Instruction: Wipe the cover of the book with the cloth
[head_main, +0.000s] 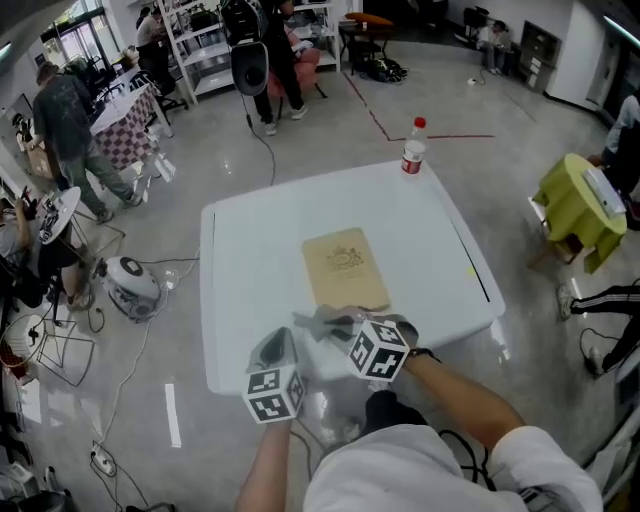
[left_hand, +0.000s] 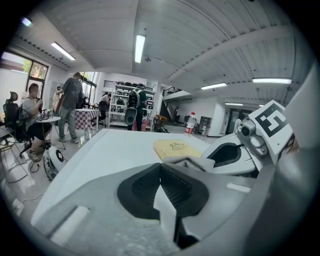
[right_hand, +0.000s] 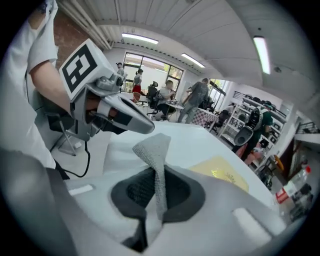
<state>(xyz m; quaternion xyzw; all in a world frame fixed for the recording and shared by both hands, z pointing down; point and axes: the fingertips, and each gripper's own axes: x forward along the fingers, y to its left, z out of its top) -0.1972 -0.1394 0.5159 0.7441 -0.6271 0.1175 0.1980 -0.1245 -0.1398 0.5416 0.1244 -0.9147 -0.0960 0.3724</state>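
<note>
A tan book (head_main: 345, 268) with a gold emblem lies flat in the middle of the white table (head_main: 240, 270). My right gripper (head_main: 343, 324) hovers just off the book's near edge, shut on a grey cloth (head_main: 318, 322). In the right gripper view the cloth (right_hand: 152, 147) sticks up out of the shut right gripper (right_hand: 159, 192), with the book (right_hand: 220, 172) beyond it. My left gripper (head_main: 276, 347) hangs at the table's near edge, left of the right one. In its own view the left gripper (left_hand: 160, 167) is shut with nothing in it, and the book (left_hand: 176, 147) lies ahead.
A plastic bottle with a red cap (head_main: 413, 147) stands at the table's far edge. A yellow-draped stand (head_main: 578, 205) is off to the right. On the floor to the left are a round white appliance (head_main: 130, 285) and cables. People and shelves are far behind.
</note>
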